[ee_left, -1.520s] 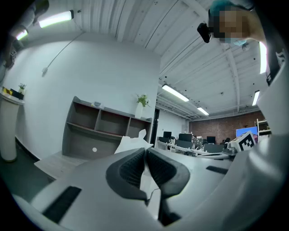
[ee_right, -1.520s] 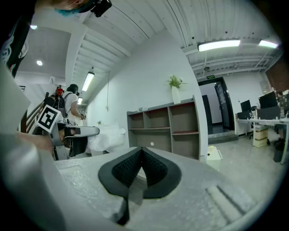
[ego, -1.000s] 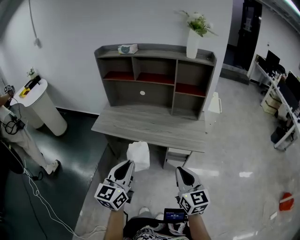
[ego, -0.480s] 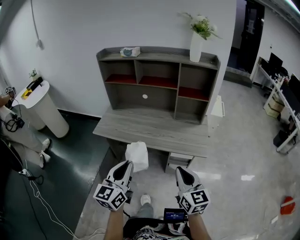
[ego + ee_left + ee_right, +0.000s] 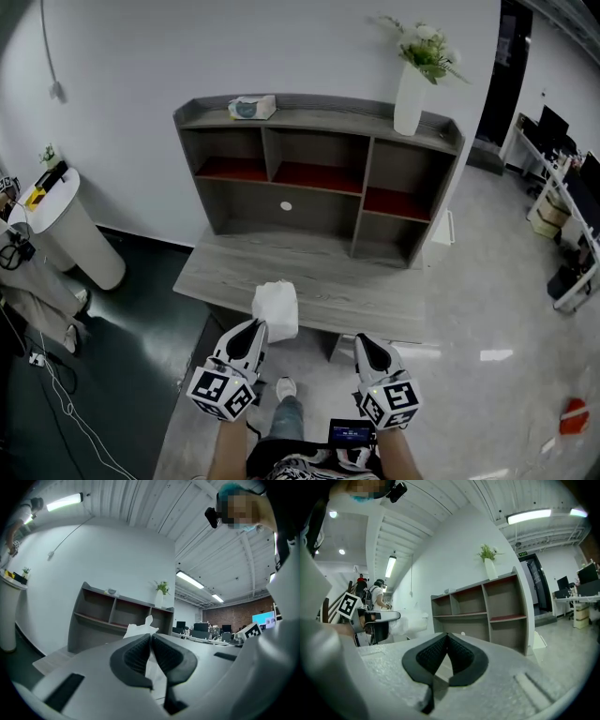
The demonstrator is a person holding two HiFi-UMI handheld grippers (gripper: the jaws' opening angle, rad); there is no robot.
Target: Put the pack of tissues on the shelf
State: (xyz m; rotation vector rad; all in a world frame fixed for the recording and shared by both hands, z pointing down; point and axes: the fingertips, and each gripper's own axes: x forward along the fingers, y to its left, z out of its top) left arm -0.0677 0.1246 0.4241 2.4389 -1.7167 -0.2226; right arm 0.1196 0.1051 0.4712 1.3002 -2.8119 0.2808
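While the left gripper (image 5: 255, 330) has its jaws pinched shut on the pack of tissues (image 5: 276, 309), the right gripper (image 5: 366, 343) sits beside it w/ jaws closed tip to tip, nothing between them. Left gripper view confirms: dark ribbed pads (image 5: 137, 654) clamp the white wrap, and the pack's top sticks up past them. Right gripper view: pads (image 5: 461, 658) meet, only the shelf (image 5: 483, 616) beyond.

Pack is in the air, low in the head view, over the near edge of the grey desk (image 5: 309, 277) and well apart from the shelf (image 5: 319, 178), which stands at the desk's back. Wrap is plain white; any print on it can't be made out.

Shelf is grey w/ red boards inside. On its top: a white vase (image 5: 410, 98) w/ flowers at right, a small box (image 5: 251, 107) at left, label too small to read. Both grippers carry cubes (image 5: 223, 394) w/ black-and-white square markers. Small screen (image 5: 352, 432) betw. the wrists shows blue text, illegible. White round stand (image 5: 66, 225) at far left.
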